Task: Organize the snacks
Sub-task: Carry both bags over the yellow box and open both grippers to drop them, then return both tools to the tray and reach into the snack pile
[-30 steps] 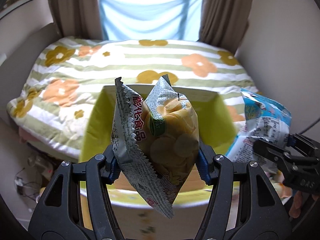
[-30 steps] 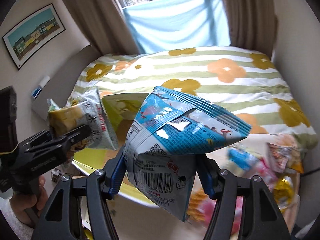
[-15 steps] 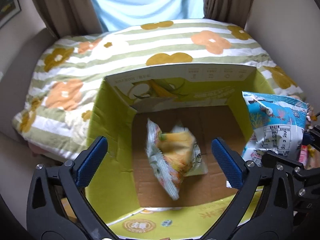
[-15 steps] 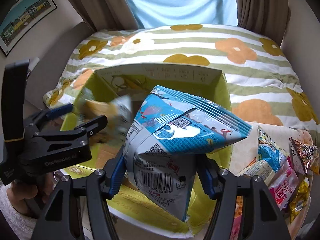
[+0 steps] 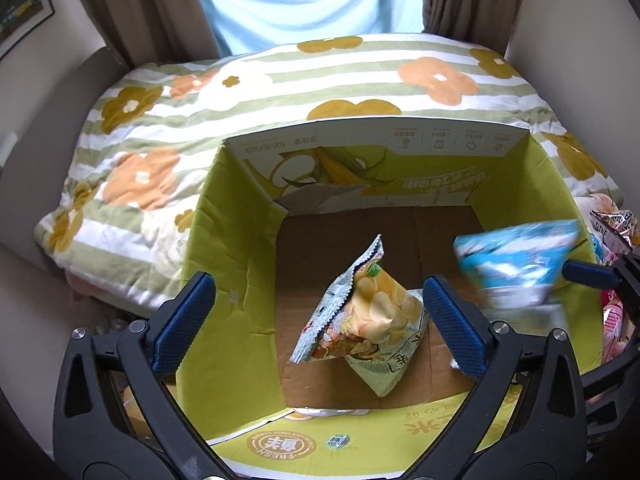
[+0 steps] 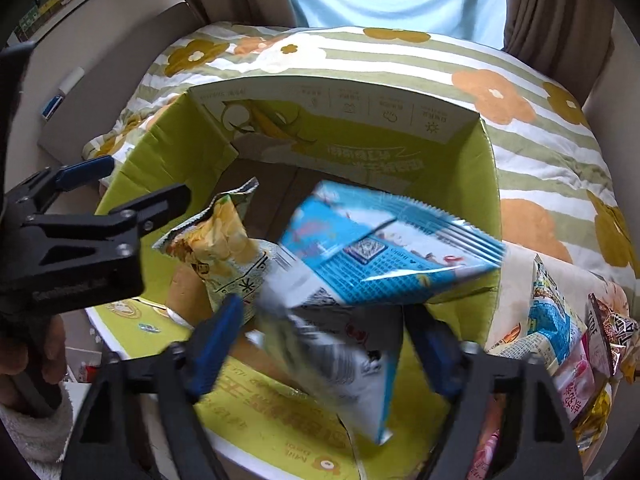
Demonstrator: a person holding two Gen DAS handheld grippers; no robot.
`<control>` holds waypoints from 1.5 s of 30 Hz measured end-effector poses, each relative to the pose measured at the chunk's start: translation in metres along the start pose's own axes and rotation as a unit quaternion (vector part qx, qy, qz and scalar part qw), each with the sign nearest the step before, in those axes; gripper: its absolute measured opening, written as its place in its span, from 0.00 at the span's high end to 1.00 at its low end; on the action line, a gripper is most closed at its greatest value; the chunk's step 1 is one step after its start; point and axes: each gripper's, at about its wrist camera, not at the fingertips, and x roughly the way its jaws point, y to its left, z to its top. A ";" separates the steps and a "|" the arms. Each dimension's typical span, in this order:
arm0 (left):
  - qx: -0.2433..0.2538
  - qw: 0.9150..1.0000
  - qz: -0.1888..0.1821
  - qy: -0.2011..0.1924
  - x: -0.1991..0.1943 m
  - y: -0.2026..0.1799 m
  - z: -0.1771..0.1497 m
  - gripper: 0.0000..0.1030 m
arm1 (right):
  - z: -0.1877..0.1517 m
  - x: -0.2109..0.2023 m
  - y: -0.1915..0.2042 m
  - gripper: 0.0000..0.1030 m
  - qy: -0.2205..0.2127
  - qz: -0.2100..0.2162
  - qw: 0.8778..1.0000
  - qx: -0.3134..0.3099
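Note:
A green cardboard box point(image 5: 228, 240) stands open on the bed. On its brown floor lies a yellow chip bag point(image 5: 372, 316), tilted. My left gripper point(image 5: 320, 292) hangs above that bag, jaws wide open and apart from it. In the right wrist view the same chip bag point(image 6: 220, 240) lies beside a blue snack bag point(image 6: 376, 248), which is blurred and dropping between the jaws of my right gripper point(image 6: 326, 332). Those jaws are opening and the pads no longer press on it. The blue bag point(image 5: 516, 264) shows over the box's right side.
A striped quilt with flowers point(image 5: 280, 92) covers the bed behind the box. Several loose snack packets point(image 6: 560, 328) lie heaped to the right of the box. A hand in a white sleeve point(image 6: 24, 364) holds the left gripper point(image 6: 120, 196). Curtains hang behind.
Both grippers came down over the box. The left one opened and the yellow chip bag fell to the box floor. The right jaws have just spread and the blue bag is slipping out.

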 end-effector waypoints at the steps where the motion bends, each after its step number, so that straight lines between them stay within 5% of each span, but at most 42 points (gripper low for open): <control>1: -0.002 1.000 0.002 0.000 0.000 0.001 -0.001 0.00 | -0.002 -0.002 -0.002 0.01 -0.012 0.004 1.000 0.005; 11: -0.027 1.000 -0.004 -0.006 -0.013 0.014 -0.017 0.00 | -0.011 -0.019 0.004 0.01 -0.052 -0.017 0.998 -0.022; 30: -0.028 0.995 -0.087 -0.050 -0.069 0.017 -0.034 0.00 | -0.025 -0.083 0.030 0.01 -0.097 -0.058 0.994 -0.007; 38: -0.021 0.993 -0.101 -0.062 -0.099 -0.010 -0.054 0.00 | -0.054 -0.127 0.005 0.01 -0.115 -0.068 0.990 0.038; 45: -0.009 0.990 -0.119 -0.069 -0.130 -0.072 -0.073 0.00 | -0.094 -0.172 -0.055 0.01 -0.138 -0.086 0.984 0.069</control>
